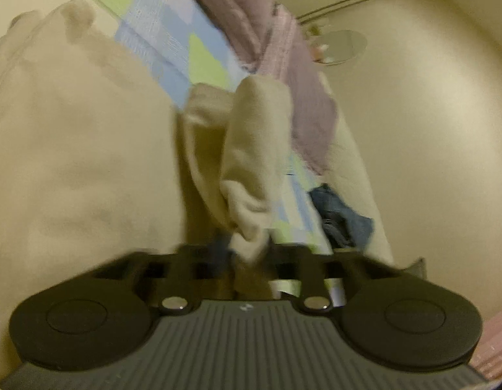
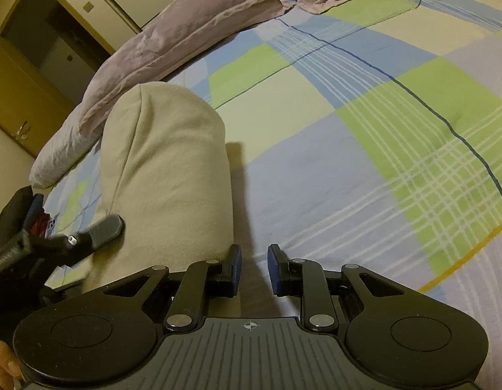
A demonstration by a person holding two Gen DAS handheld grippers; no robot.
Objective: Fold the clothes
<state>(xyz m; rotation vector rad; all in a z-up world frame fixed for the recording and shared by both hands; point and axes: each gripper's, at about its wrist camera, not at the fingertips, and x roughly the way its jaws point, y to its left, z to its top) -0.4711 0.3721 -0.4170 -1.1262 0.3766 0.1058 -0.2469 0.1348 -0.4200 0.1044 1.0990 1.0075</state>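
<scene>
Step in hand: folding of the cream fleece garment (image 2: 166, 169) on the bed covered with a blue, green and lilac checked cotton sheet (image 2: 364, 136).
Garment position: draped in a soft upright fold at the left of the right wrist view, lower part resting on the sheet; in the left wrist view, bunched and hanging just ahead of the tool.
Left gripper (image 1: 251, 250): narrow, closed on a pinch of the cream fabric; picture blurred, pad contact judged rather than clearly seen.
Right gripper (image 2: 254, 268): narrow gap, blue pads apart, nothing between them; just beside the garment's edge, not touching it as far as visible.
Background: rumpled mauve duvet (image 2: 173, 42) along the far side of the bed; dark blue cloth (image 1: 341, 217) lying near, apart from the garment.
Recommended handling: take a second corner with the free tool before lifting; keep both pinches level; lay the fabric flat on bare sheet, clear of the duvet.
Risk: thick fleece slipping from a shallow pinch; grip deeper on the hem.
</scene>
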